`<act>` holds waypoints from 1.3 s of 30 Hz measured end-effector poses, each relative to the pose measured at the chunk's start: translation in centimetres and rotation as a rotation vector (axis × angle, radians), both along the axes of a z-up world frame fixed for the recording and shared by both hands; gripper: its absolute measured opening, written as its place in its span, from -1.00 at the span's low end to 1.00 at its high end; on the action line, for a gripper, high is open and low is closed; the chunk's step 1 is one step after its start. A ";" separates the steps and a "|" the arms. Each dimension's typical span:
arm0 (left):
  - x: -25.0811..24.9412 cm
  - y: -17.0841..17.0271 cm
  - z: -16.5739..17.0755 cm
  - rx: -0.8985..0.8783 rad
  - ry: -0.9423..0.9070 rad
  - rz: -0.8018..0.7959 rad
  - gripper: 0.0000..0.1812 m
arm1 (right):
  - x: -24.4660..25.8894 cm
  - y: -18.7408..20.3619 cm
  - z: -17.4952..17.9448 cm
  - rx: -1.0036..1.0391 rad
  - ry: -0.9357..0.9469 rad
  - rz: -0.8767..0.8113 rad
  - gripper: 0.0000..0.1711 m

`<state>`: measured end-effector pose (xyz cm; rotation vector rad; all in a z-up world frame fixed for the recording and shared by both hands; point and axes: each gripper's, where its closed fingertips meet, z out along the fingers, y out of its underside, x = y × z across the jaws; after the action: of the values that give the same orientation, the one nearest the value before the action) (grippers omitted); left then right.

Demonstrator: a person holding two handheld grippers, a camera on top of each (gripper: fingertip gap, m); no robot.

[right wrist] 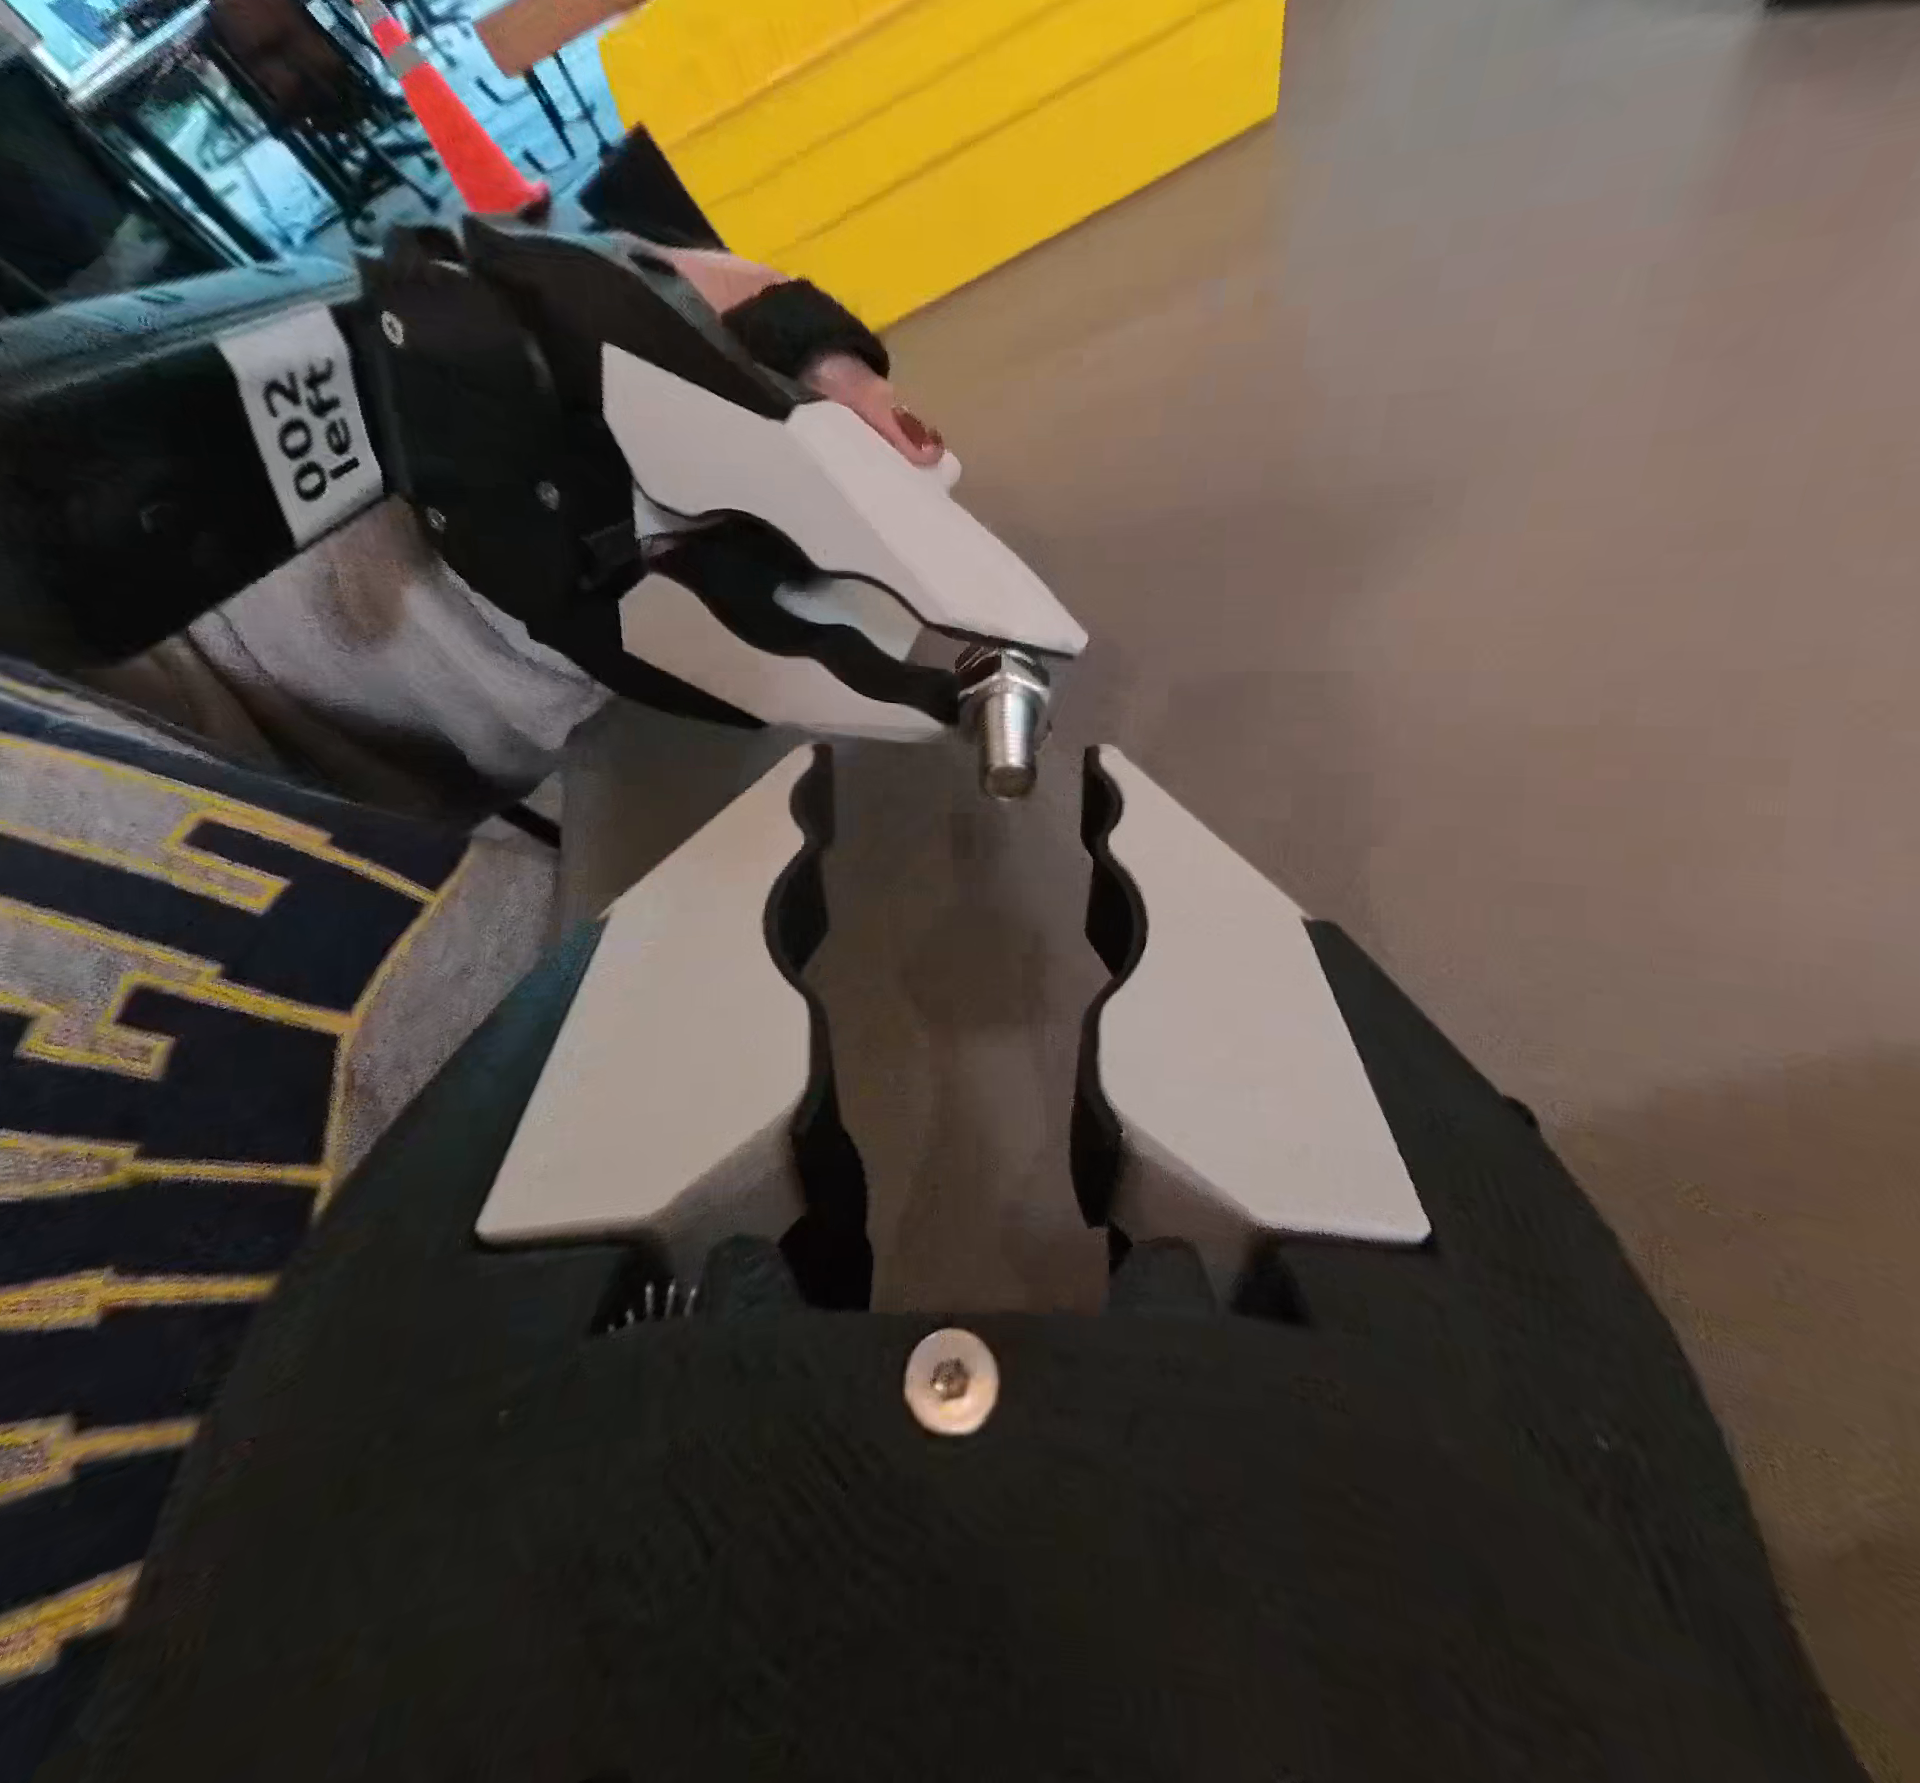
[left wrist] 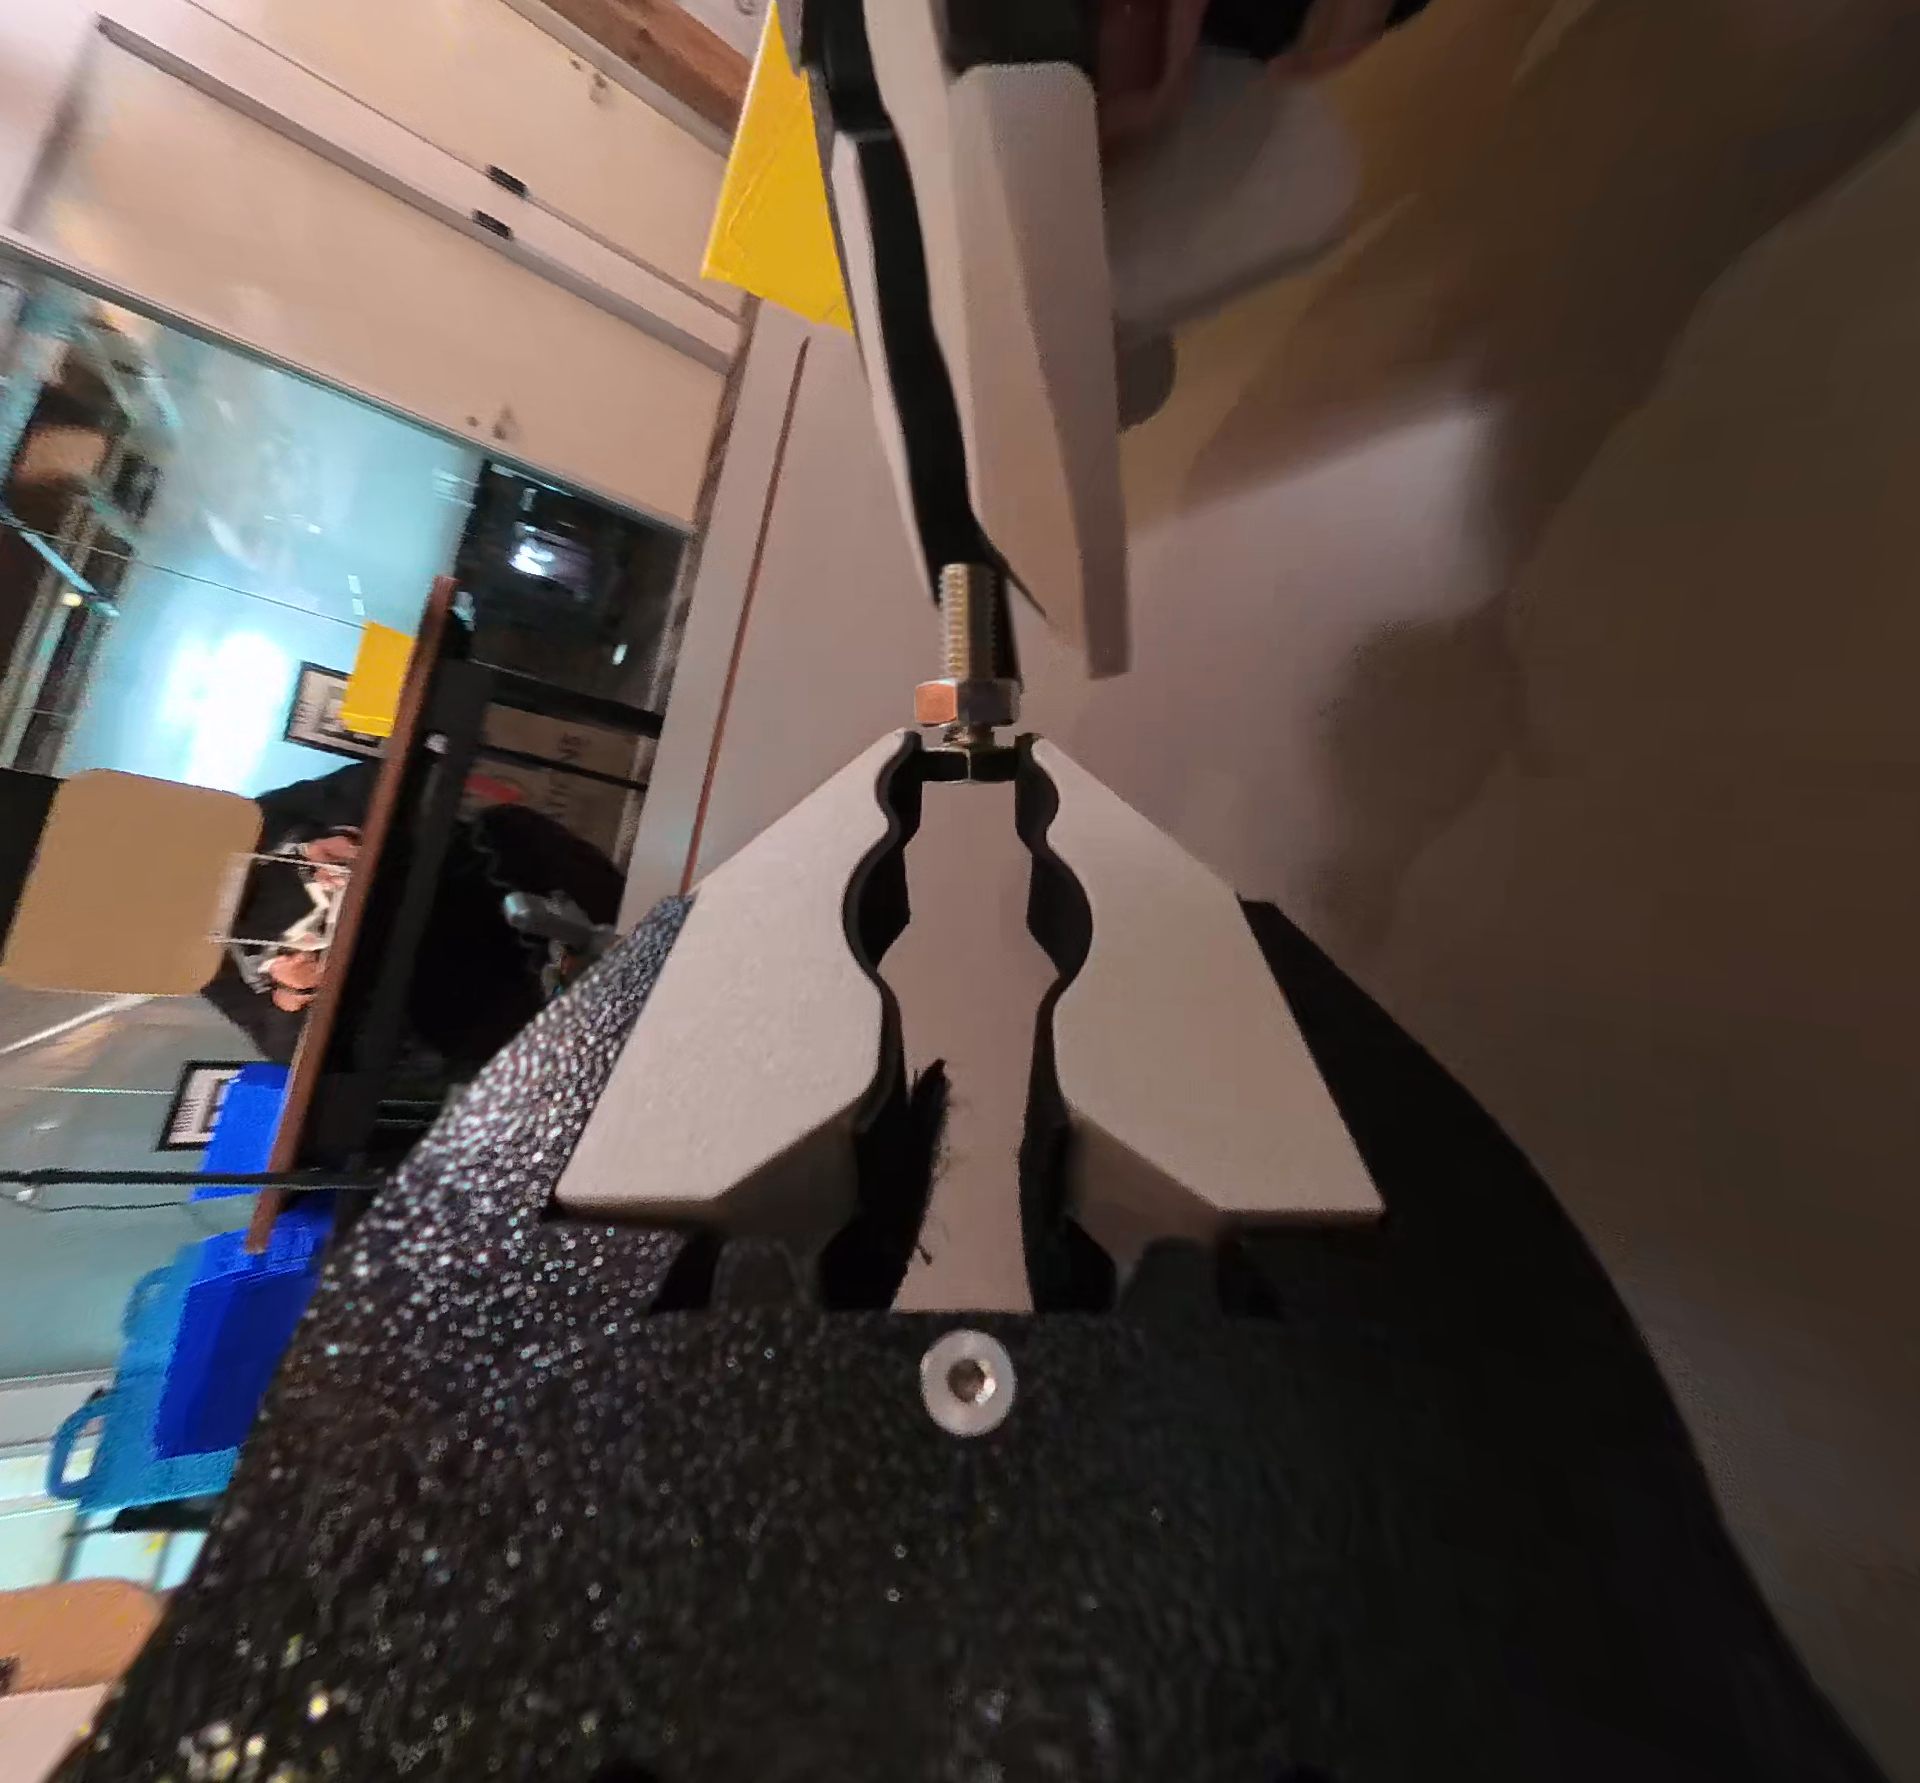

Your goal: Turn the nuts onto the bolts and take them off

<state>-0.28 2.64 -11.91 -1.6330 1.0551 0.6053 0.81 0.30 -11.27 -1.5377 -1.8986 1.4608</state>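
Observation:
My left gripper [left wrist: 968, 757] is shut on the hex head of a silver bolt [left wrist: 971, 632]. The bolt's threaded shaft points away from the gripper, and a hex nut [left wrist: 961, 703] sits on it close to the head. In the right wrist view the left gripper [right wrist: 997, 668] comes in from the left, held by a gloved hand, and the bolt [right wrist: 1003, 746] with its nut [right wrist: 1013, 684] points toward the camera. My right gripper [right wrist: 956, 754] is open, and the bolt's free end lies between its fingertips without touching them. In the left wrist view the right gripper [left wrist: 1023, 616] reaches down over the shaft's end.
Both grippers are held above a grey table [right wrist: 1507, 590]. A yellow bin [right wrist: 935, 71] stands at the far side of it, with an orange cone [right wrist: 457, 123] on the floor behind. A person's dark lettered sweater [right wrist: 156, 1006] is close on the left. Blue crates [left wrist: 208, 1370] are in the background. The tips of both grippers are at nearly the same place.

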 end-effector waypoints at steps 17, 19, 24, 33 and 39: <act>-1.3 0.6 -5.1 -0.085 -0.036 -0.036 -0.82 | -1.5 -0.4 -5.1 -0.011 -0.117 0.002 -0.37; -1.2 0.6 -5.2 -0.089 -0.033 -0.039 -0.82 | -2.0 -0.2 -4.2 0.006 -0.053 -0.004 -0.36; -1.3 0.6 -5.1 -0.090 -0.039 -0.029 -0.82 | -2.0 0.6 -1.4 -0.044 0.092 -0.072 -0.33; -1.3 0.7 -5.0 -0.087 -0.031 -0.024 -0.82 | -1.9 -1.0 -1.3 -0.134 0.067 0.024 -0.25; -1.4 0.9 -4.9 -0.089 -0.018 -0.014 -0.82 | -0.6 0.8 -3.6 -0.120 -0.125 -0.092 -0.19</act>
<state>-1.66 3.50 -16.84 -1.7037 1.0929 0.5405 0.25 1.12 -14.87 -1.7848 -1.8097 1.4949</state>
